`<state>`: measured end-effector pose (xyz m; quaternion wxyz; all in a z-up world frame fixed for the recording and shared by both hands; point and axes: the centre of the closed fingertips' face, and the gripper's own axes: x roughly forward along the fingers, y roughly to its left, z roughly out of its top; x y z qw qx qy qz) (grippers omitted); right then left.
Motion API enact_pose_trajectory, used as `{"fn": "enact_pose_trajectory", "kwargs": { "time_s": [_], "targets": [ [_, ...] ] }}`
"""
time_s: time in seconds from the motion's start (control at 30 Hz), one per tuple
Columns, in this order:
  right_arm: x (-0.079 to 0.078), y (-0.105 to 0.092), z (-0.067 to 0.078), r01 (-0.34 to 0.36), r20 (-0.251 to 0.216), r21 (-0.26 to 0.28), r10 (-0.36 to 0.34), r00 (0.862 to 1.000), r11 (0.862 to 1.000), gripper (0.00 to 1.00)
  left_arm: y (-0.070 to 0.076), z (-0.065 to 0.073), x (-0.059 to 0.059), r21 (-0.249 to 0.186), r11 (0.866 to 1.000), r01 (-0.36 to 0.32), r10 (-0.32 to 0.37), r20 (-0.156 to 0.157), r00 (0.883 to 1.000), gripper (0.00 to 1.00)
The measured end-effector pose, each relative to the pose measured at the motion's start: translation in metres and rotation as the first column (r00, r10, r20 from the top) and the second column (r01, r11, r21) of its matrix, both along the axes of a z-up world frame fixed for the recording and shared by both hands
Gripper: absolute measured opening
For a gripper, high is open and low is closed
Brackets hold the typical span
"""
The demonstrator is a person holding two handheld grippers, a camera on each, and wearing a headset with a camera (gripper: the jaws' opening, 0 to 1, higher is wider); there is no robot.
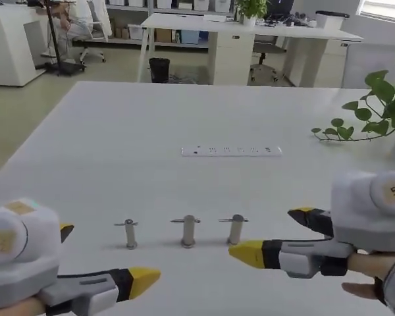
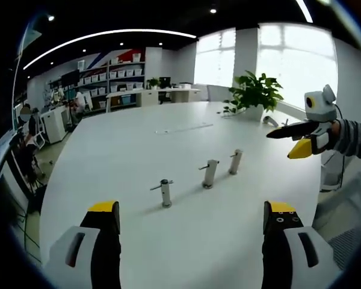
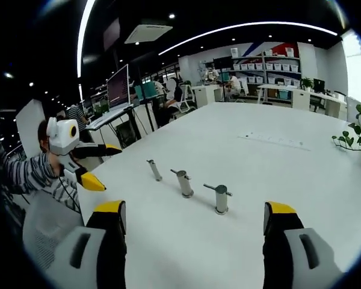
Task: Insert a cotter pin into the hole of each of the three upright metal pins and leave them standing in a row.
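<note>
Standing in a row close to the near edge of the white tabletop [image 1: 85, 164]: three upright metal pins, evenly spaced and not touching each other. They are the left metal pin [image 1: 130, 236], middle metal pin [image 1: 188, 232] and right metal pin [image 1: 236, 230]. Each has a thin cotter pin crossing its top end and sticking out sideways: left cotter pin [image 1: 126, 224], middle cotter pin [image 1: 184, 220], right cotter pin [image 1: 232, 220]. All three cotter pins sit about level, roughly in line with the row.

Left claw [image 1: 105, 257] is toward the near-left corner of the tabletop, nearer than the left metal pin and off to its left, well apart from it. Its jaws are spread wide, yellow tips far apart, nothing between them: released.

Right claw [image 1: 273, 232] is at the right end of the row, near the right metal pin and not touching it. The left gripper view shows it held up off the tabletop, clear of the pins. Its jaws are also spread with nothing held: released. A striped sleeve [image 2: 355, 138] is behind it.

Farther back, mid-tabletop, a white power strip [image 1: 230, 151] lies flat, parallel to the row. A potted plant [image 1: 382, 105] stands at the right edge. Office desks [image 1: 250, 33] stand beyond the far edge.
</note>
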<state>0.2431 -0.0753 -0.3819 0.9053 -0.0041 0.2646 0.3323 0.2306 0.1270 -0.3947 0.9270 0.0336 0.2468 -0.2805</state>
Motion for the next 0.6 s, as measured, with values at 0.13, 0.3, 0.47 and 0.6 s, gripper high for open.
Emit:
{"fn": "enact_pose_trajectory", "kwargs": {
  "time_s": [0.13, 0.3, 0.47, 0.6],
  "targets": [
    [-0.006, 0.004, 0.005, 0.001, -0.007, 0.041, 0.000, 1.000, 0.999, 0.94, -0.001, 0.006, -0.004, -0.016, 1.000, -0.007, 0.007, 0.000, 1.000, 0.99],
    [-0.011, 0.001, 0.006, -0.002, 0.010, -0.011, 0.003, 1.000, 1.000, 0.93, -0.003, 0.009, -0.007, -0.018, 1.000, -0.001, 0.001, 0.008, 1.000, 0.99],
    [-0.016, 0.002, 0.004, -0.005, 0.007, -0.030, 0.005, 1.000, 1.000, 0.91, -0.002, 0.008, -0.011, -0.005, 1.000, 0.005, -0.005, -0.003, 1.000, 0.99],
    [-0.017, 0.001, 0.004, 0.003, 0.002, -0.032, -0.003, 1.000, 0.999, 0.91, -0.002, 0.009, -0.014, -0.004, 1.000, 0.007, -0.007, -0.004, 1.000, 0.99]
  ]
}}
